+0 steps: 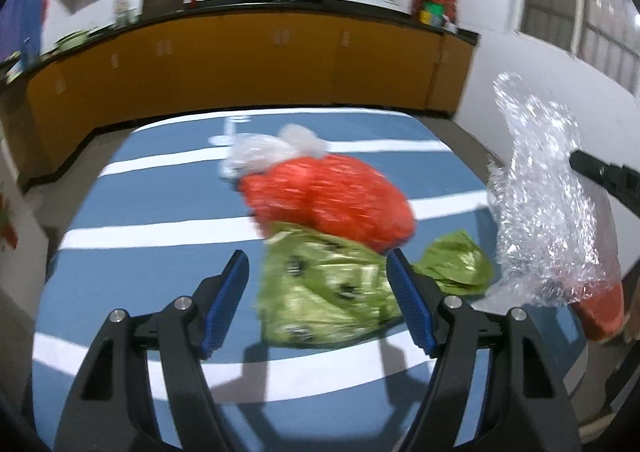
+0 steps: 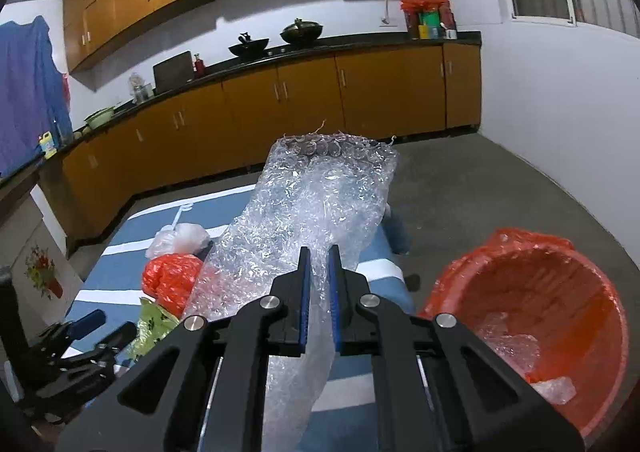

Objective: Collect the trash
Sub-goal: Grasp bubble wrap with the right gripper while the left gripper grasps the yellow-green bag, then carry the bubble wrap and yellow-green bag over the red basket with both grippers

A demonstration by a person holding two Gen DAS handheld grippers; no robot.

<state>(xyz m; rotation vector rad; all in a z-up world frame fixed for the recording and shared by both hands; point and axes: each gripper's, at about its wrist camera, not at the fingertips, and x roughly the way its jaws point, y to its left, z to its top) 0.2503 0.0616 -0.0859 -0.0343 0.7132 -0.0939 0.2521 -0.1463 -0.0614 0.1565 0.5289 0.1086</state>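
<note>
Where bags [image 1: 328,196] crowd, bin [image 2: 600,292] beside.

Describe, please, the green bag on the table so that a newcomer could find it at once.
Start at the blue table with white stripes. Near its middle lies a cluster of crumpled bags, and the green bag is the one nearest the open left gripper, partly under the red bag. It alone is yellow-green with small dark printed marks.
</note>
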